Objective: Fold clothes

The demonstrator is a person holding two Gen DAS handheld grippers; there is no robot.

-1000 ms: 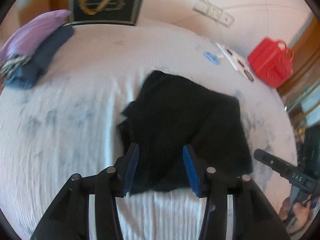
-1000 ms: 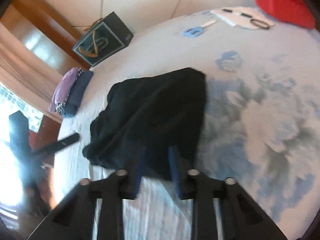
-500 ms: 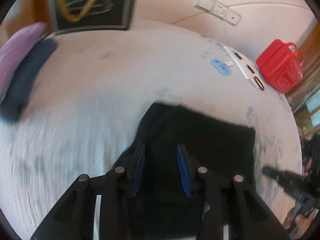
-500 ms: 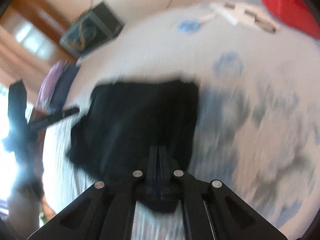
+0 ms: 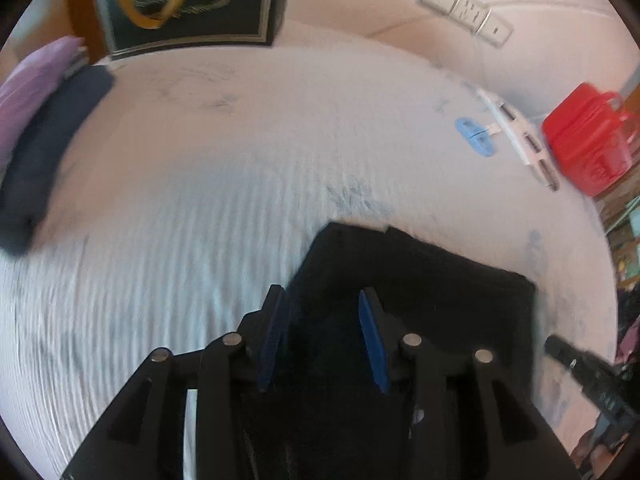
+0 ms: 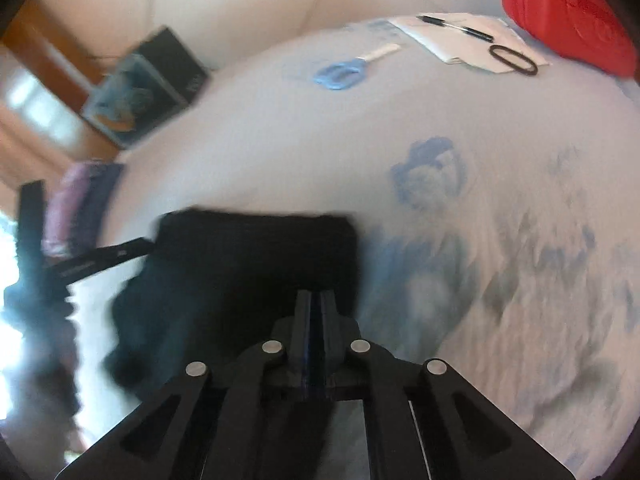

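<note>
**Both claws at the near edge of a black garment on the bed**

A black garment (image 5: 420,280) lies partly folded on the bed (image 5: 220,184), whose pale sheet carries a faint blue print. Both claws point steeply down at its near side.

The left claw (image 5: 324,340) has its blue pads (image 5: 372,340) apart and its jaws are opening; black cloth lies in the gap between them, but the pads do not press on it. In the right wrist view this claw's black frame reaches in at the garment's left corner.

The right claw (image 6: 316,312) is clenched, its pads together over the garment's near edge (image 6: 256,264). Blur and the dark cloth make it impossible to tell whether any fabric is pinched between them.

At the far left of the bed sits a stack of folded clothes (image 5: 44,120), purple over dark blue. A dark box (image 5: 188,0) stands behind it. To the far right lie blue scissors (image 6: 340,74), white papers (image 6: 468,38) with a pen and a black ring, and a red case (image 5: 588,140).
</note>
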